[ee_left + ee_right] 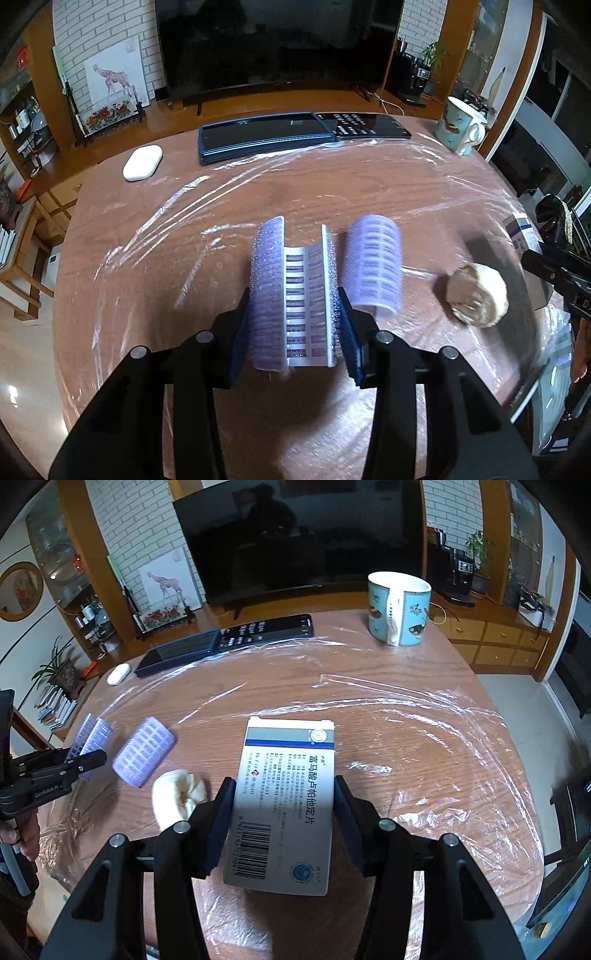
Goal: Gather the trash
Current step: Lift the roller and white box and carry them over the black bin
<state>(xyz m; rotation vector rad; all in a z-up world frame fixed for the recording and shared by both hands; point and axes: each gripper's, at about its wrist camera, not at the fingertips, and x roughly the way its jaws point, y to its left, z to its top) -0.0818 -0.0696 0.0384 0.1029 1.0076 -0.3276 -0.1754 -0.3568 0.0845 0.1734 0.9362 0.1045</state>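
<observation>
Purple velcro all over this one: the left hand-held gripper (295,325) is clamped on a broken roller (293,291), a split-open half shell, and the desk (147,295) under it looks a bit lower, so I'd say it's lifted clear. Just right of it a whole roller (373,262) lies on the cling film (184,206), then a paper wad (476,293) near the desk's right edge. Further right, the right hand-held gripper (284,812) has its pads squeezed on both long sides of a pill box (284,805), held barcode-end toward the camera. So progress-wise, my read: two bits of trash are in hand, nothing's binned yet, and the wad plus maybe the second roller are left. No bin shows in either view, so can't tell where it all goes. The earbud case (142,162), tablet (266,134), remote (364,125) and mug (460,125) at the back are probably keepers. View differences: the left wrist view shows the roller's inside and the grip on it, and only a sliver of the box, while the right wrist view shows the box's print and the left gripper side-on with a hand (22,834) under it.
</observation>
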